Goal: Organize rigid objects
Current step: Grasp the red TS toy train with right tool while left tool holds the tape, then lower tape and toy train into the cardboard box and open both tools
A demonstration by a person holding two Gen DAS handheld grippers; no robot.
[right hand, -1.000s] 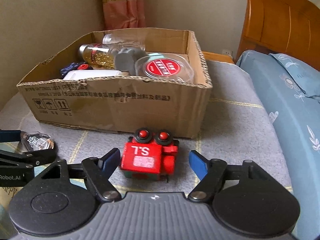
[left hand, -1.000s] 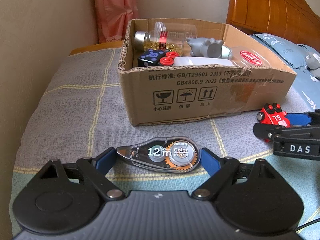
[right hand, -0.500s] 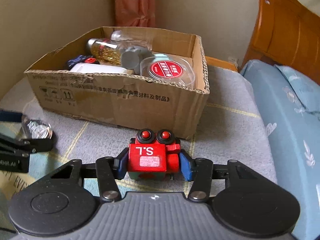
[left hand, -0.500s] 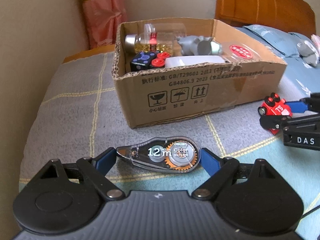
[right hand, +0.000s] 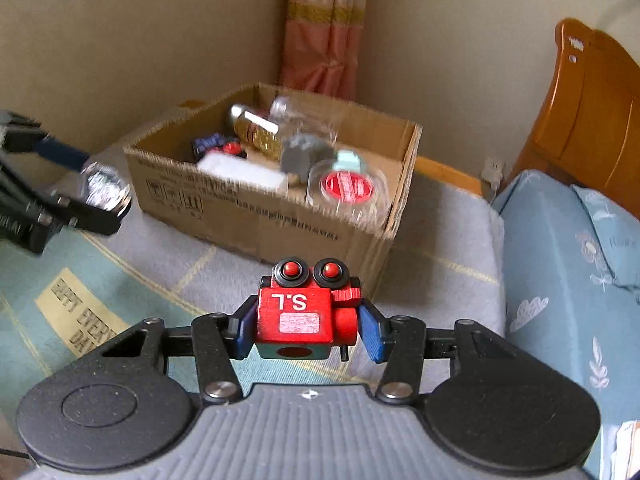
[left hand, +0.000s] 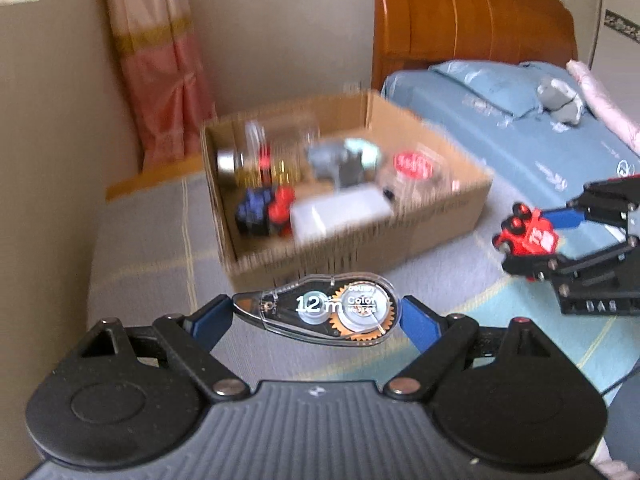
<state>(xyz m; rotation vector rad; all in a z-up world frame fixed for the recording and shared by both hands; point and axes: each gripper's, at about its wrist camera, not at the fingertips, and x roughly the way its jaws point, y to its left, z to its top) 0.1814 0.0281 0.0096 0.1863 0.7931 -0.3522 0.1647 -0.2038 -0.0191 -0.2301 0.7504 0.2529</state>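
Gripping correction tape (left hand: 324, 310) and red toy (right hand: 304, 316), cardboard box (right hand: 260, 216) rim ahead

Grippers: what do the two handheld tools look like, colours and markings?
Both match: left tool and right tool have black linkage arms, blue finger pads, silver pivot pins, round black side housings, a ribbed grey body. Right tool's side reads "DAS" in white.
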